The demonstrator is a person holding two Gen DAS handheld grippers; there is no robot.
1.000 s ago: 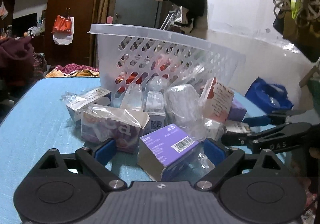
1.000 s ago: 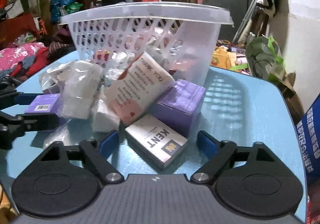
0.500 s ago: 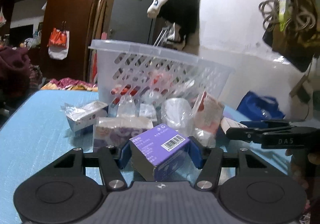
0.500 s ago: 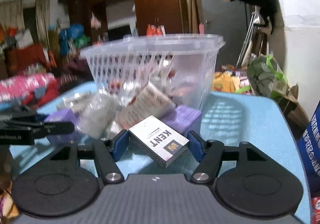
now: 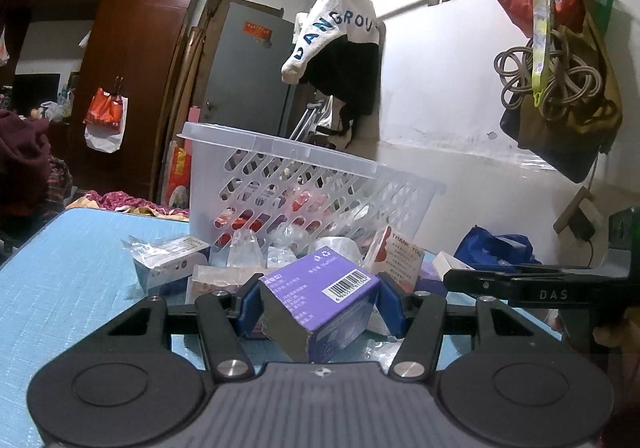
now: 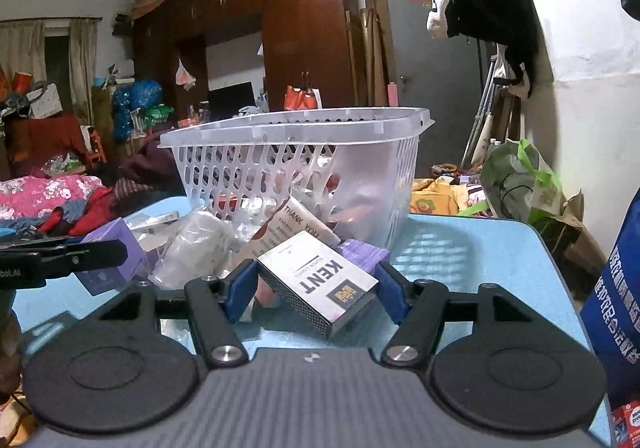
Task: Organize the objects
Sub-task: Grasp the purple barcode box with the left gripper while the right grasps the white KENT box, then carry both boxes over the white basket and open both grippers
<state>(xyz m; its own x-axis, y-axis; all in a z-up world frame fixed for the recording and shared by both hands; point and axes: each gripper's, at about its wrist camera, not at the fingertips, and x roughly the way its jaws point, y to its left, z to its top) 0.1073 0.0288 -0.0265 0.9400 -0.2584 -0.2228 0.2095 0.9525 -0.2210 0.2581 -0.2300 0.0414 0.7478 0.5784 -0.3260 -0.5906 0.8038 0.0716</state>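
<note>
The left claw [image 5: 318,302] is pinching the purple box [image 5: 320,300] between its blue pads, one pad on each side; a second ago the pads stood spread wide with that box lying loose on the blue counter [image 5: 68,268] between them, and now the box rides tilted, barcode up, lifted clear of the heap; the right claw [image 6: 316,288] is likewise pressed onto the Kent pack [image 6: 316,282], which a second ago lay flat on the counter between open pads and now hangs slanted, one corner low; both claws have come up since then, for the white basket [image 5: 280,184] sits lower and farther off in each view than it did; the basket stands on the counter behind the heap, red things showing through its slots; left on the counter in front of it are a card [image 6: 296,224] marked "thank you", leaning against the basket's wall, a second purple box [image 6: 360,250] just behind the Kent pack, and some wrapped packets [image 5: 168,254] near the basket's left corner; in the left view the right claw's black arm reaches in from the right, beside the heap.
</note>
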